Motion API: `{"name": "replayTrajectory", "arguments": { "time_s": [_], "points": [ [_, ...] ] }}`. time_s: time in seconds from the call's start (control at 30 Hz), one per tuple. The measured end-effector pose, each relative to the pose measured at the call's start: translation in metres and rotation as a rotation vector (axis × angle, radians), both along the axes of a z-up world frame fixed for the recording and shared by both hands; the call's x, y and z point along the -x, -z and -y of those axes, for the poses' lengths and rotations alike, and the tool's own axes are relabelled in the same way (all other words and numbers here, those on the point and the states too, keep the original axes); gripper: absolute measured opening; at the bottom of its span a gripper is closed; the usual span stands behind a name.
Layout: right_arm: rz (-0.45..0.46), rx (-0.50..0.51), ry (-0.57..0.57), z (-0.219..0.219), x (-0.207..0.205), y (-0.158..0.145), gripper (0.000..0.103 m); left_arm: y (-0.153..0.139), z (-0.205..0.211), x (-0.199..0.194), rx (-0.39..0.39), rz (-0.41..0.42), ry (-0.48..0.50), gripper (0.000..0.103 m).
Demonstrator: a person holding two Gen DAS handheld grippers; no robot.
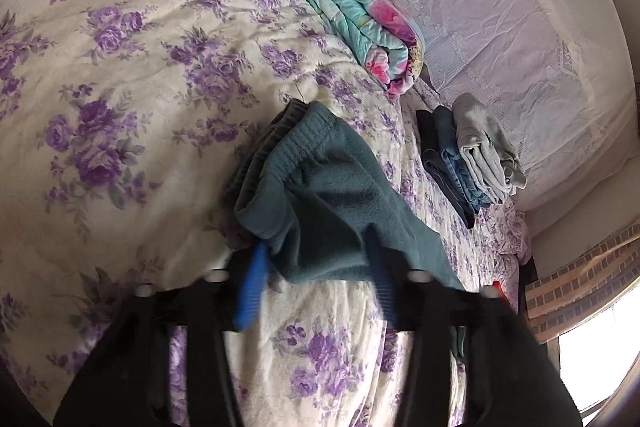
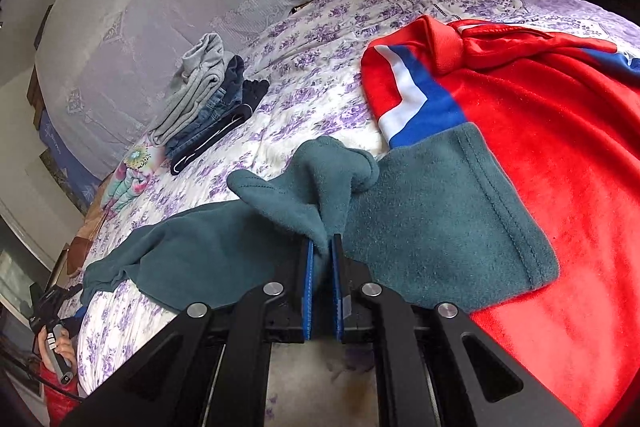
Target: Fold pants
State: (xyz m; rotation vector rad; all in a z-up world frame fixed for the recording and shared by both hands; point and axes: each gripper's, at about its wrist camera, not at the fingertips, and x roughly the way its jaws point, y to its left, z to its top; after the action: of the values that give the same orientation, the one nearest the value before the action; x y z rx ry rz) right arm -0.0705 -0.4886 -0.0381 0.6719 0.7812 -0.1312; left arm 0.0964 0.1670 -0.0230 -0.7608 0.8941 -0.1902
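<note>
Right gripper (image 2: 322, 259) is pinched shut on a fold of the teal pants (image 2: 440, 219). My left gripper (image 1: 316, 243) stands wide open around their waistband end. They lie crumpled on the bed (image 1: 120, 67), so I judge the folding barely begun. Only the right view shows the leg hem lying on a red garment (image 2: 560, 147); only the left shows the waistband.
</note>
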Motion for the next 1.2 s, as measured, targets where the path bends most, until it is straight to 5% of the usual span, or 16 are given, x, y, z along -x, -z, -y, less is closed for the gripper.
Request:
{"name": "replayTrajectory", "arguments": {
  "time_s": [0.03, 0.13, 0.3, 0.53, 0.7, 0.77, 0.8, 0.97, 1.03, 1.07, 1.1, 1.2],
  "points": [
    [0.006, 0.001, 0.004, 0.001, 0.001, -0.001, 0.009, 0.000, 0.001, -0.001, 0.020, 0.001, 0.021, 0.005],
    [0.038, 0.015, 0.019, 0.001, 0.005, -0.008, 0.009, -0.015, 0.005, 0.003, -0.030, 0.056, 0.028, 0.005],
    [0.067, 0.011, 0.060, 0.017, 0.005, -0.023, 0.007, -0.042, -0.003, -0.005, 0.062, 0.137, 0.037, 0.004],
    [0.091, 0.056, 0.078, 0.059, -0.046, -0.066, 0.005, -0.085, 0.015, -0.071, 0.027, 0.217, 0.034, 0.004],
    [0.024, 0.067, 0.012, 0.060, -0.078, -0.076, 0.010, -0.079, 0.025, -0.112, 0.043, 0.182, 0.028, 0.004],
    [-0.016, 0.135, -0.066, 0.030, -0.068, -0.078, 0.070, -0.074, 0.029, -0.112, 0.023, 0.183, 0.044, 0.004],
    [-0.025, 0.197, -0.081, 0.013, -0.059, -0.079, 0.077, -0.072, 0.031, -0.111, 0.012, 0.189, 0.045, 0.004],
    [-0.134, 0.470, -0.168, -0.059, -0.033, -0.060, 0.077, -0.066, 0.029, -0.109, 0.030, 0.183, 0.051, 0.004],
    [-0.188, 0.516, -0.168, -0.061, -0.037, -0.042, 0.070, -0.068, 0.027, -0.107, 0.019, 0.189, 0.046, 0.004],
    [-0.212, 0.512, -0.165, -0.056, -0.041, -0.033, 0.026, -0.069, 0.025, -0.106, 0.014, 0.192, 0.042, 0.004],
    [-0.234, 0.463, -0.171, -0.048, -0.045, -0.024, 0.005, -0.069, 0.023, -0.104, 0.014, 0.191, 0.037, 0.004],
    [-0.160, 0.186, -0.146, -0.015, -0.053, -0.023, 0.005, -0.070, 0.019, -0.105, 0.018, 0.182, 0.027, 0.004]
  ]
}}
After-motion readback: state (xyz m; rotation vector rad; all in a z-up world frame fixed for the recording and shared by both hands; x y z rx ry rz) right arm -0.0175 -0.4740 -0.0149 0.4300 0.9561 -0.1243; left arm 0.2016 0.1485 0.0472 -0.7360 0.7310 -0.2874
